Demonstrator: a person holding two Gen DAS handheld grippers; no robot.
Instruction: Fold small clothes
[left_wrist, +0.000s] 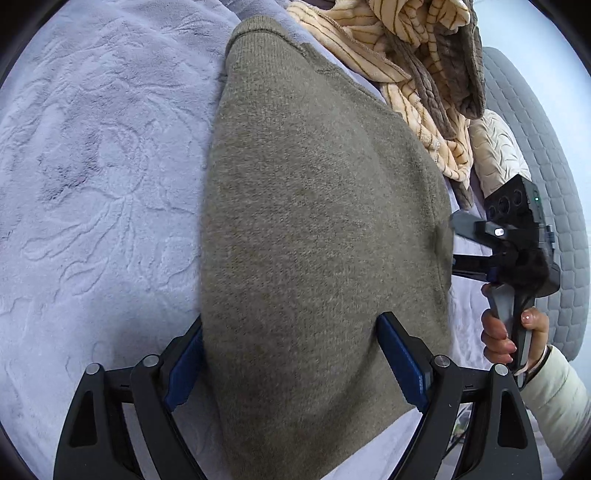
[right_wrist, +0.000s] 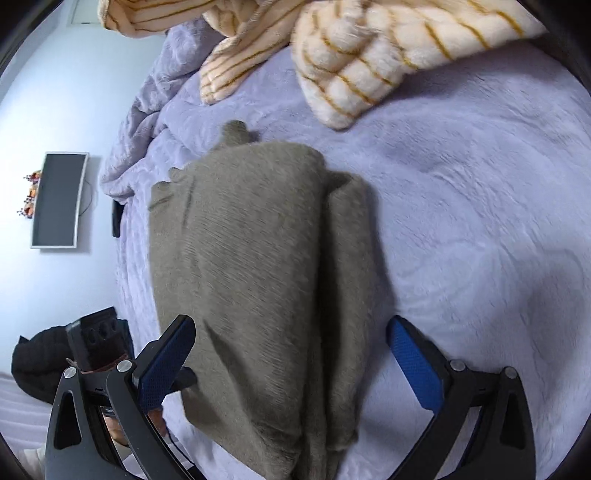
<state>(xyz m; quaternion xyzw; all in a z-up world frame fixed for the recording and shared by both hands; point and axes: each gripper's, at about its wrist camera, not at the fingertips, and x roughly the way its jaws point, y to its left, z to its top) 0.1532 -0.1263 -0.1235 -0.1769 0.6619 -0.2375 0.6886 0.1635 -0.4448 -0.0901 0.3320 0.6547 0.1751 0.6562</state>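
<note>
Lavender embossed plush blanket (left_wrist: 92, 166) spread across the bed, olive-grey knit sweater (left_wrist: 314, 221) folded on it, left gripper (left_wrist: 291, 354) fingers wide apart straddling the sweater's near end; right gripper (right_wrist: 291, 363) likewise agape over it, cream striped fleece (right_wrist: 369, 66) bunched beyond

Soft daylight, fisheye edges, right view motion-blurred
</note>
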